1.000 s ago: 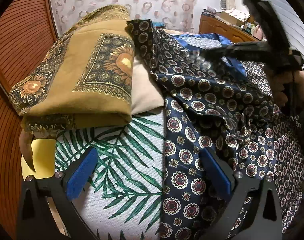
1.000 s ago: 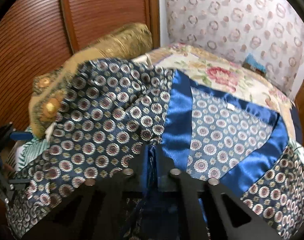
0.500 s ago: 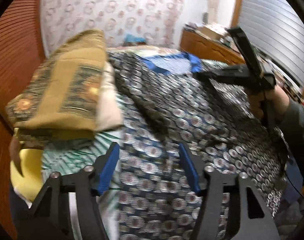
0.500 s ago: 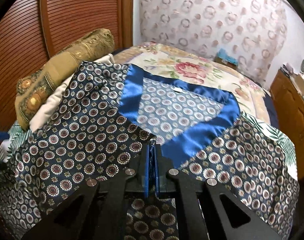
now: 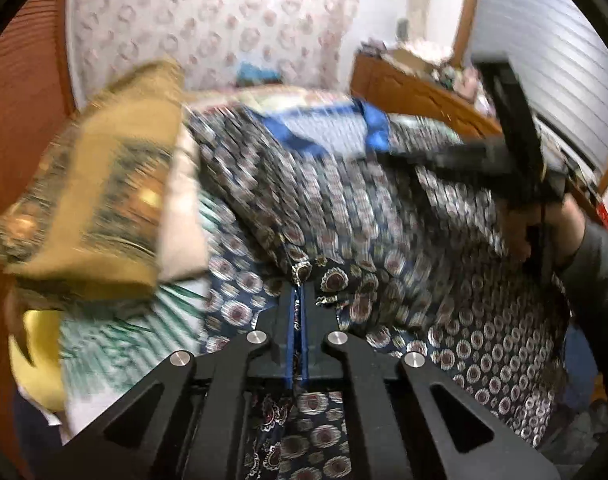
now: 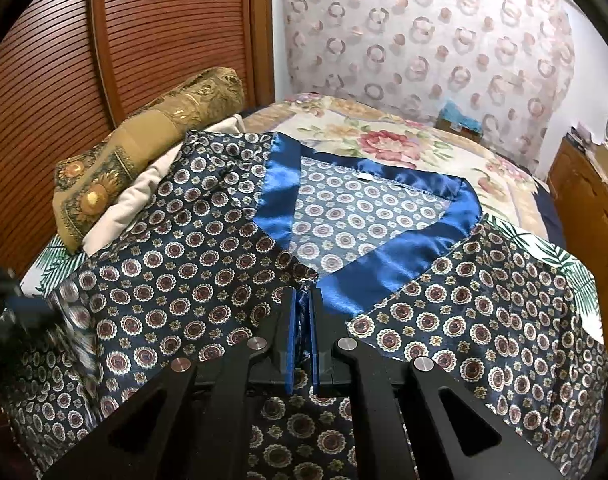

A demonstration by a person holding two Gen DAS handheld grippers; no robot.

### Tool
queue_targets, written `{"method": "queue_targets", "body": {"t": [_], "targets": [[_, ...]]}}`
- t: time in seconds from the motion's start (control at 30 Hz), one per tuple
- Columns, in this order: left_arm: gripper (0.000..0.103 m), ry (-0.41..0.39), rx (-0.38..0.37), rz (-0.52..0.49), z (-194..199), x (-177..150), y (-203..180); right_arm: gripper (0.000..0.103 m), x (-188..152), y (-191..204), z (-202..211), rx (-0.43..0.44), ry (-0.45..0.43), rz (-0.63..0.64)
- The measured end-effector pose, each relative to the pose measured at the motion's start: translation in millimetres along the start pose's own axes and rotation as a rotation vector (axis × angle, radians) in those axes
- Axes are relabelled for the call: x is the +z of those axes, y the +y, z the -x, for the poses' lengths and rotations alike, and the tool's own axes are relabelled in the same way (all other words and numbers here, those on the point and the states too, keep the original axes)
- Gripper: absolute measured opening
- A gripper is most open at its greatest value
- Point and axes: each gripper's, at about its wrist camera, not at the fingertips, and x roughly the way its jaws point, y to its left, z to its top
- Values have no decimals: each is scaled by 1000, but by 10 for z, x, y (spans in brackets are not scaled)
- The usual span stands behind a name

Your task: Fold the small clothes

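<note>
A bedroom: a bed [image 6: 516, 196] under a flowered cover, a ribbed wooden door [image 6: 151, 44] on the left, a curtain [image 6: 424, 28] with ring prints behind, and a wooden cabinet [image 6: 584, 208] along the right wall with clutter on top. Across the bed lies the garment [image 6: 207, 272], dark blue with round medallions and a shiny blue collar band [image 6: 279, 196] framing a paler inside panel.

My right gripper [image 6: 302, 300] is clenched on a pinch of that cloth just below the point of the V neck; the fabric bunches between the blue pads. My left gripper [image 5: 296, 304] is clamped shut on a fold of the same garment near its left edge, cloth gathered at the tips. The left view is smeared, so details there are soft.

Crowding the left side is a folded mustard blanket [image 6: 119, 160] on a cream pillow [image 6: 143, 200], its edge touching the garment. A leaf-print sheet [image 5: 115, 336] shows underneath, beside something yellow [image 5: 39, 356]. My right hand [image 5: 544, 228] holds its handle on the far right.
</note>
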Motion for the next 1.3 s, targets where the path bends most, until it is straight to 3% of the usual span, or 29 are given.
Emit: {"method": "queue_targets", "body": {"t": [0.07, 0.17, 0.23, 0.3, 0.47, 0.7, 0.83, 0.9, 1.0, 1.1, 1.17, 1.23, 1.3], "targets": [[3, -39, 36, 20, 157, 60, 76, 5, 5, 19, 0, 11, -6, 0], [3, -74, 113, 41, 356, 120, 306, 22, -5, 29, 42, 1, -32, -12], [3, -77, 144, 62, 414, 98, 453, 28, -13, 9, 102, 7, -42, -17], [3, -79, 179, 81, 452, 49, 587, 45, -42, -36, 216, 7, -57, -23], [3, -68, 187, 112, 364, -121, 709, 63, -281, -318, 603, -6, -92, -58], [4, -135, 201, 84, 494, -182, 572, 63, -825, -951, 1093, -124, -104, -143], [21, -216, 227, 63, 688, -136, 437, 63, -1191, -1298, 1397, -172, -122, -227], [26, -243, 208, 45, 746, -107, 345, 63, -1383, -1446, 1523, -198, -125, -265], [42, -273, 166, 20, 759, -40, 174, 63, -1655, -1618, 1651, -238, -114, -310], [47, -277, 107, 7, 681, 30, 1, 63, -1890, -1748, 1734, -270, -101, -351], [66, -274, 86, -3, 599, 61, -108, 63, -2006, -1813, 1755, -286, -92, -372], [75, -277, 67, -20, 476, 75, -249, 63, -2089, -1865, 1753, -300, -84, -384], [79, -260, 48, -32, 365, 76, -369, 63, -2134, -1895, 1731, -309, -75, -398]]}}
